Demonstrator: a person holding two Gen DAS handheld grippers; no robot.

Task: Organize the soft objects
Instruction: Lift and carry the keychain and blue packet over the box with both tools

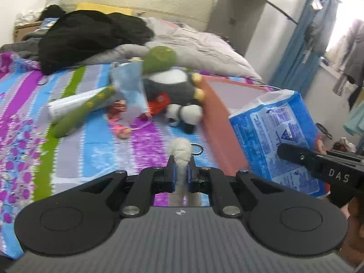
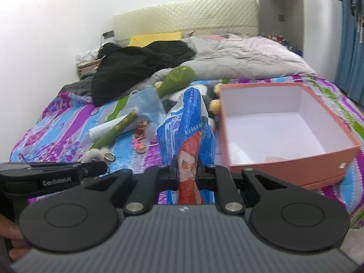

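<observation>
My left gripper point(image 1: 180, 173) is shut on a small white fluffy keychain toy point(image 1: 180, 152) with a metal ring point(image 1: 197, 147), held just above the striped bedsheet. My right gripper point(image 2: 187, 170) is shut on a blue and red plastic tissue pack point(image 2: 188, 122), held up left of the open orange box point(image 2: 284, 159). The pack also shows in the left wrist view point(image 1: 275, 132), in front of the box point(image 1: 218, 122). The fluffy toy shows in the right wrist view point(image 2: 95, 153) at my left gripper's tip. Plush toys lie beyond: a grey and white one point(image 1: 173, 84), a small panda point(image 1: 185, 116).
A green plush club point(image 1: 86, 107), a white tube point(image 1: 72, 102), a blue face mask point(image 1: 132, 86) and small red and pink trinkets point(image 1: 118, 122) lie on the bed. Black clothing point(image 1: 91, 34) and a grey quilt point(image 2: 245, 54) are piled near the headboard.
</observation>
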